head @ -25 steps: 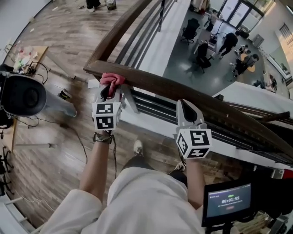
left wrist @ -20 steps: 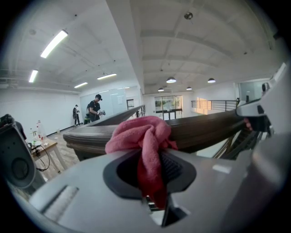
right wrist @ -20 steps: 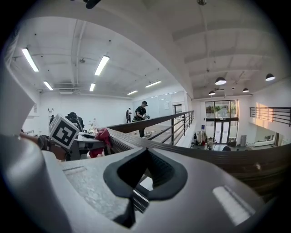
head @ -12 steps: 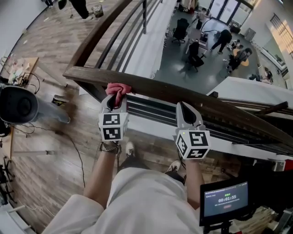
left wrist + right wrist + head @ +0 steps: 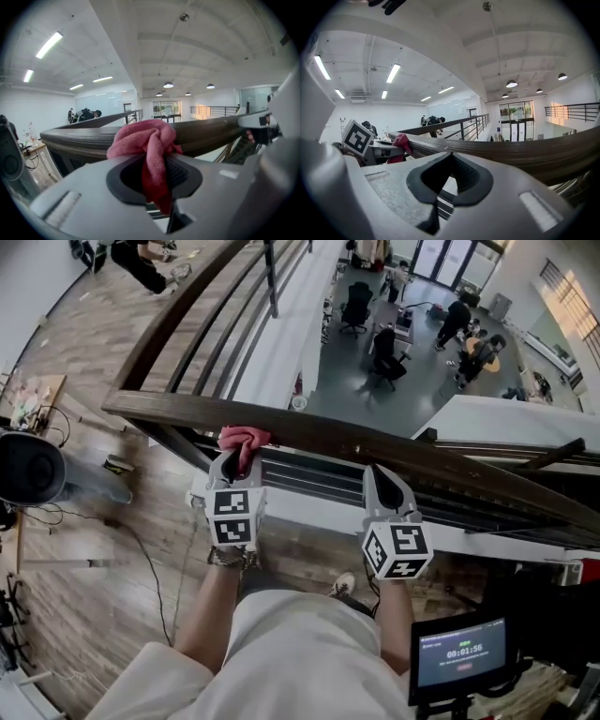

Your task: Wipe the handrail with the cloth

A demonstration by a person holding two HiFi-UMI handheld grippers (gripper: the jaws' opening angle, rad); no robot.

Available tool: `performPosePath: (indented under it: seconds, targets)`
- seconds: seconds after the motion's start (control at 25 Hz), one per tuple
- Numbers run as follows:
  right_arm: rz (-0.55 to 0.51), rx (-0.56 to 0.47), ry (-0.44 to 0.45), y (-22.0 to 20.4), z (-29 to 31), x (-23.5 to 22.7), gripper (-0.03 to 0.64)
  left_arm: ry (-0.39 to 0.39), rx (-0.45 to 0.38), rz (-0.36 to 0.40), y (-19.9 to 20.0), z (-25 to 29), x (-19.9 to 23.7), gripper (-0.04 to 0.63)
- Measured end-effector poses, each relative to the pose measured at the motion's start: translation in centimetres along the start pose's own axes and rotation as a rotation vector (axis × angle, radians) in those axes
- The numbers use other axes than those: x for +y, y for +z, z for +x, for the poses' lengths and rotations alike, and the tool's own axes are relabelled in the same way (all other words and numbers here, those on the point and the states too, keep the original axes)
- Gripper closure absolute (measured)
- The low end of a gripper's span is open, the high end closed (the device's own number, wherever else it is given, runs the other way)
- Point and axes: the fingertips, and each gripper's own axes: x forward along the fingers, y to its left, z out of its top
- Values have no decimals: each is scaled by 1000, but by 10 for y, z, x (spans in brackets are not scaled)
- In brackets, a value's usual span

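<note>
A dark wooden handrail [image 5: 375, 442] runs across the head view from left to lower right, above black bars. A pink cloth [image 5: 244, 438] is bunched against the rail's near side, pinched in my left gripper [image 5: 240, 457], which is shut on it. In the left gripper view the pink cloth [image 5: 146, 140] bulges out of the jaws and rests on the handrail [image 5: 79, 138]. My right gripper [image 5: 380, 476] sits just below the rail, further right, shut and empty. Its own view shows the handrail [image 5: 520, 150] ahead and the cloth [image 5: 401, 146] at left.
Beyond the rail is a drop to a lower floor with chairs, desks and people [image 5: 469, 343]. A second rail [image 5: 178, 315] branches off to the far left. A person [image 5: 131, 259] crouches on the wooden floor. A black speaker-like object [image 5: 28, 470] and a timer screen [image 5: 459, 652] are nearby.
The left gripper and cloth have slid to the right along the handrail. The right gripper kept its place below the rail. My view shifted slightly.
</note>
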Motion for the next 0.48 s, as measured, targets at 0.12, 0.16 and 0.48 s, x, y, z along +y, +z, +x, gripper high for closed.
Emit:
performPosePath:
  seconds: [0.12, 0.16, 0.48]
  targets:
    - [-7, -8, -15, -6, -13, -20, 614, -4, -13, -2, -3, 4, -20, 502]
    - [-10, -11, -21, -5, -20, -29, 614, -7, -17, -2, -2, 5, -31, 502]
    - [-47, -22, -62, -1, -62, -85, 614, -46, -18, 15, 10, 12, -105, 502]
